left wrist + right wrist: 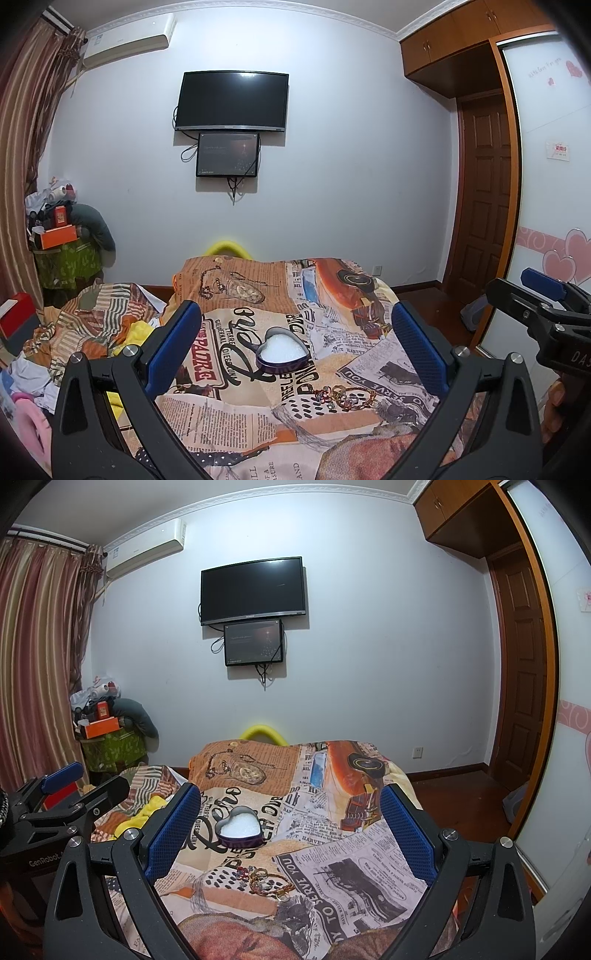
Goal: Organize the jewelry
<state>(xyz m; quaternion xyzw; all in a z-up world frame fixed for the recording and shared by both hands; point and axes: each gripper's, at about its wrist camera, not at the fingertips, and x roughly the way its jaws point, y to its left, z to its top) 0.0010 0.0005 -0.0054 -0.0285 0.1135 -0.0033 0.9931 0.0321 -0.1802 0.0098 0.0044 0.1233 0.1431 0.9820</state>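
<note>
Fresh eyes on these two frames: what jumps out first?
The loud newspaper-print bedspread fills the foreground, with a heart-shaped tin lined in white sitting mid-bed. Just nearer the cameras lies a small tangle of bracelets and rings, untouched, while the left claw and right claw both hang wide open above the bed. On the far wall, a dark TV hangs above a smaller screen.

Newsprint-patterned orange bedspread; white-filled purple heart tin.

A newspaper-print bedspread covers the bed. A television hangs on the far wall above a smaller screen. An air conditioner sits beside striped curtains.
</note>
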